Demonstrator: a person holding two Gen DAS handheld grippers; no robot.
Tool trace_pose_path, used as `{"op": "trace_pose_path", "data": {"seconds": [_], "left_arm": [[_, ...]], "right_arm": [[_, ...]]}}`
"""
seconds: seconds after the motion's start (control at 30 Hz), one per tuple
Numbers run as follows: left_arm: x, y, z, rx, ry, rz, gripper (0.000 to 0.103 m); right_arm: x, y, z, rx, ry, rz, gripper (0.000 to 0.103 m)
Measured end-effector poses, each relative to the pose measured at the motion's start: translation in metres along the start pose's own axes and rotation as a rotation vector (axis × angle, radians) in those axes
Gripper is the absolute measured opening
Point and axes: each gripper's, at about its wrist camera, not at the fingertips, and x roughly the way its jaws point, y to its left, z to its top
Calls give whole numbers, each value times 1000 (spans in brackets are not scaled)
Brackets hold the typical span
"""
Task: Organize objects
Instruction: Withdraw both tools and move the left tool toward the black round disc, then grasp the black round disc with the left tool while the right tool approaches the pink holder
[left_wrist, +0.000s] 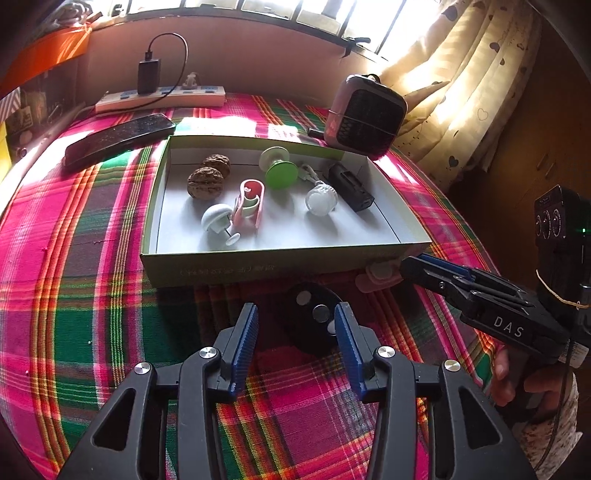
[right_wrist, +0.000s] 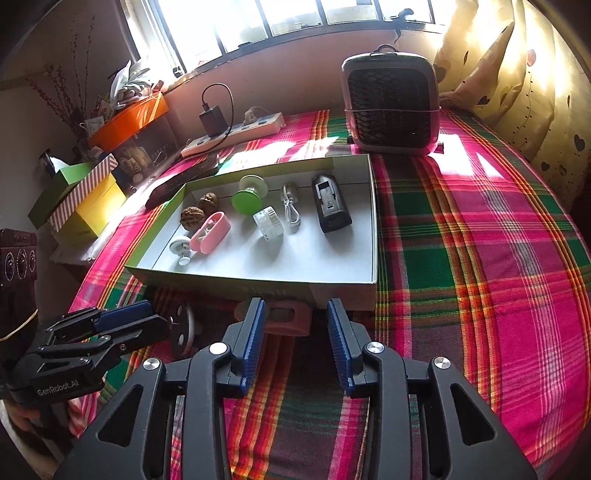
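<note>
The left gripper (left_wrist: 295, 325) stands open, its 2 blue pads apart on either side of a black round disc (left_wrist: 314, 314) with pale dots that lies on the plaid cloth (left_wrist: 92, 288); the pads do not press on it. The right gripper (right_wrist: 295, 328) is open too, its jaws either side of a pink oblong piece (right_wrist: 288, 317) lying on the cloth just before the near wall of the shallow box (right_wrist: 347, 291); I see no pad pressing on it. Inside the box lie 2 walnuts (left_wrist: 207, 177), a pink clip-like case (left_wrist: 249, 203), a white mushroom-shaped piece (left_wrist: 218, 221), a green and white spool (left_wrist: 277, 168), a clear round cap (left_wrist: 321, 199) and a black block (left_wrist: 349, 186). Beyond the box stand a small heater (right_wrist: 391, 99), a power strip (left_wrist: 162, 98) and a dark remote (left_wrist: 118, 138).
</note>
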Motion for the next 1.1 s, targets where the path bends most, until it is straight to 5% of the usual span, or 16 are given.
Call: {"op": "trace_pose_path", "data": {"seconds": [0.3, 0.93, 1.1], "left_arm": [[8, -2, -2, 0, 21, -3, 42], [21, -8, 4, 26, 22, -5, 43], [20, -4, 3, 19, 16, -5, 34]], "right_arm": [[13, 4, -4, -20, 36, 56, 42], [13, 2, -7, -30, 51, 20, 45], [14, 5, -6, -37, 51, 5, 45]]}}
